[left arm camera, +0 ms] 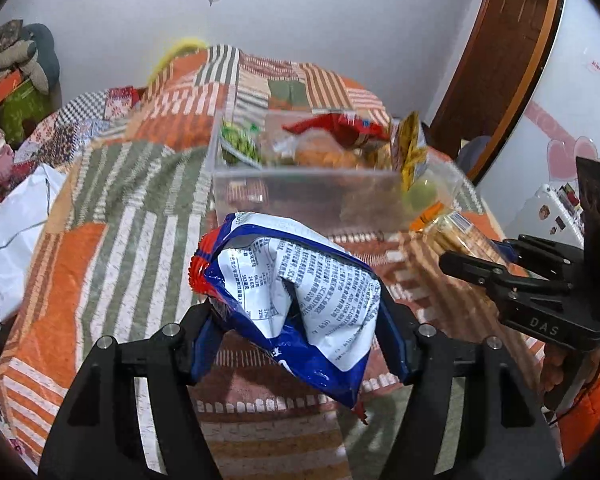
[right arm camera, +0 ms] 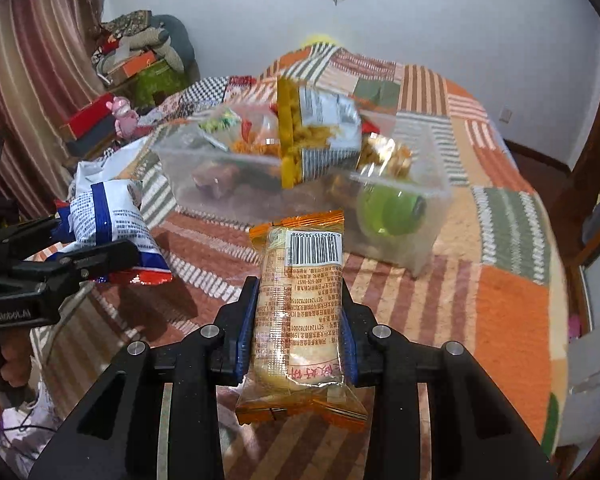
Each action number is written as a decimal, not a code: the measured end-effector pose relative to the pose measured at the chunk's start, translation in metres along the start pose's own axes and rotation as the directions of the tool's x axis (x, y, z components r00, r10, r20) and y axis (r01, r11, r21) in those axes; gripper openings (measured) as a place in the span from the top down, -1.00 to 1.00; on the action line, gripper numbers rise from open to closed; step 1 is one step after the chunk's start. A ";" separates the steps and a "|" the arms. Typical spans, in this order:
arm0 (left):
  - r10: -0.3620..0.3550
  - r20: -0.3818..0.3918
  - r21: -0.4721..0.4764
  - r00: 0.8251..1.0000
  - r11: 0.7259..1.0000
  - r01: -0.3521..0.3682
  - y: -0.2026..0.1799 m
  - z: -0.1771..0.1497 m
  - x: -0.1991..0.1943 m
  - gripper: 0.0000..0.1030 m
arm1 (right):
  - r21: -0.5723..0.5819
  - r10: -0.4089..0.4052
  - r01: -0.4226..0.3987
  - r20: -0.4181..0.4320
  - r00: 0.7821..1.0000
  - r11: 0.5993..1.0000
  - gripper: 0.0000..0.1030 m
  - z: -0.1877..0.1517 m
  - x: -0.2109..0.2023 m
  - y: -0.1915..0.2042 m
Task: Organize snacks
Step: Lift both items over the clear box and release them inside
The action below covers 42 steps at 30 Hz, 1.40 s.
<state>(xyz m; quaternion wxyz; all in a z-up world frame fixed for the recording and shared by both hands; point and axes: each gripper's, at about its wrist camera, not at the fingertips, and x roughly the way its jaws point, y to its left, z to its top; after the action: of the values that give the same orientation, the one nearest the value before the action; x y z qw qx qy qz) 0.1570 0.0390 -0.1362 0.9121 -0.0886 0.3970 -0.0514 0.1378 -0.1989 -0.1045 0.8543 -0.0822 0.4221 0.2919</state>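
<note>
1. Spread under everything we see a patchwork blanket [right arm camera: 512, 308] of orange, green and striped squares covering a bed, with a white wall behind it.
2. Nearest in the left wrist view, our left gripper [left arm camera: 300, 320] is clamped on a crumpled blue and white snack bag [left arm camera: 300, 280], printed side up, held above the blanket.
3. Nearest in the right wrist view, our right gripper [right arm camera: 298, 332] is closed on an orange-edged biscuit pack [right arm camera: 300, 320], barcode facing up, its blue pads [right arm camera: 246, 332] pressing both long sides.
4. Each gripper shows in the other's view: the right one at the right edge of the left view, the left one at the left edge of the right view, both in front of the box.
5. Just beyond them a clear plastic box [left arm camera: 300, 196] sits on the blanket, lid off.
6. Inside it we make out a green packet [left arm camera: 240, 144] at the back left, a red bag [left arm camera: 340, 126] on top, golden-brown snacks [left arm camera: 324, 152] in the middle, and a green round item [right arm camera: 392, 210] low against the near right wall.
7. A yellow-striped bag [right arm camera: 320, 132] stands upright at the box's right end, sticking above the rim.
8. Farther left, a pile of boxes and cushions [right arm camera: 148, 52] lies in the corner beside a striped curtain [right arm camera: 40, 80].
</note>
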 end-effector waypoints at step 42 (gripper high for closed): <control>0.077 0.046 -0.110 0.996 0.991 -0.072 0.025 0.123 0.072 -0.30 | 0.143 -0.088 0.069 0.127 0.988 0.987 0.38 0.086 0.023 -0.053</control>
<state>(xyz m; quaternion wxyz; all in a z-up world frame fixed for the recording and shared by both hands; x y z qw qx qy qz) 0.2968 0.0666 -0.1108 0.9169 -0.1241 0.3793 0.0065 0.2365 -0.1989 -0.0735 0.8951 -0.0197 0.3798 0.2328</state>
